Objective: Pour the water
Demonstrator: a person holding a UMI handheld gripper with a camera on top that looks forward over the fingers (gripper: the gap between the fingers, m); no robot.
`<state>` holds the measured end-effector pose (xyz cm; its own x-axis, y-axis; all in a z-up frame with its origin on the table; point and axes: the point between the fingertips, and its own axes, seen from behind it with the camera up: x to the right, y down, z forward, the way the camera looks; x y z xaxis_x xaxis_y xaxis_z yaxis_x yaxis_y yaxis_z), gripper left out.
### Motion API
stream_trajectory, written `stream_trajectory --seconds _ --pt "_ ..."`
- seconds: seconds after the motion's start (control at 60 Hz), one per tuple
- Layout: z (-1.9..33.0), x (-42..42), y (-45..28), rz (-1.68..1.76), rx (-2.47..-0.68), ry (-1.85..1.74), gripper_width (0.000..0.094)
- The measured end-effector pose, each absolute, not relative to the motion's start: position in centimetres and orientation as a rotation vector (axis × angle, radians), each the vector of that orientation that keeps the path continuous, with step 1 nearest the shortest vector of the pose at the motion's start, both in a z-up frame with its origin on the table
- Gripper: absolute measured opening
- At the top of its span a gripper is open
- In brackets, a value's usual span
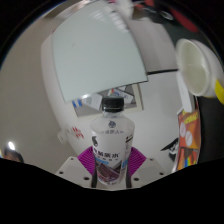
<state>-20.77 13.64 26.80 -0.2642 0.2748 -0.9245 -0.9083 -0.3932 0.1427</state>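
**Bottle in hand, pour not yet begun**

Your hand-held gripper [111, 165] has the bottle [112, 148] between its fingers, and the magenta pads [88, 160] sit against the bottle's label on both sides with no gap that you can see, so the hold looks closed and firm on the lower body. The bottle stands upright, its dark cap [112, 102] still on top and pointing away from you. It is a clear plastic bottle with a white printed label; you cannot tell from here how much water is in it.

Take the bottle as your landmark. Beyond it and up to its right sits a pale yellow cup [197, 66], well apart from the bottle, its open mouth turned toward you. Behind the bottle lies a large white sheet [100, 50] on the desk [30, 100]. To the bottle's right, closer than the cup, a bright orange and red packet [188, 128] shows at the edge.

By my judgement the grasp is done and everything else is left. The cap appears to be in place, so it would need to come off before water can flow. The bottle is not tilted, and it is nowhere near the cup. You have yet to carry it over, bring the neck above the rim, and tip.
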Motion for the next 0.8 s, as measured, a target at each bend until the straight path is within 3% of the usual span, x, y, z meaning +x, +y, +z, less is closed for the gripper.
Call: stream_trajectory --seconds 0.217,0.417,0.583,0.8 --pt "21.9 -14.1 15.7 2.006 -0.769 1.292 0.0371" --pt "22.0 -13.6 15.2 2.053 -0.772 1.320 0.0370" --pt "26.5 -14.8 14.8 1.913 -1.049 1.051 0.0371" --pt "33.9 -10.8 14.5 1.223 -1.354 0.450 0.0372"
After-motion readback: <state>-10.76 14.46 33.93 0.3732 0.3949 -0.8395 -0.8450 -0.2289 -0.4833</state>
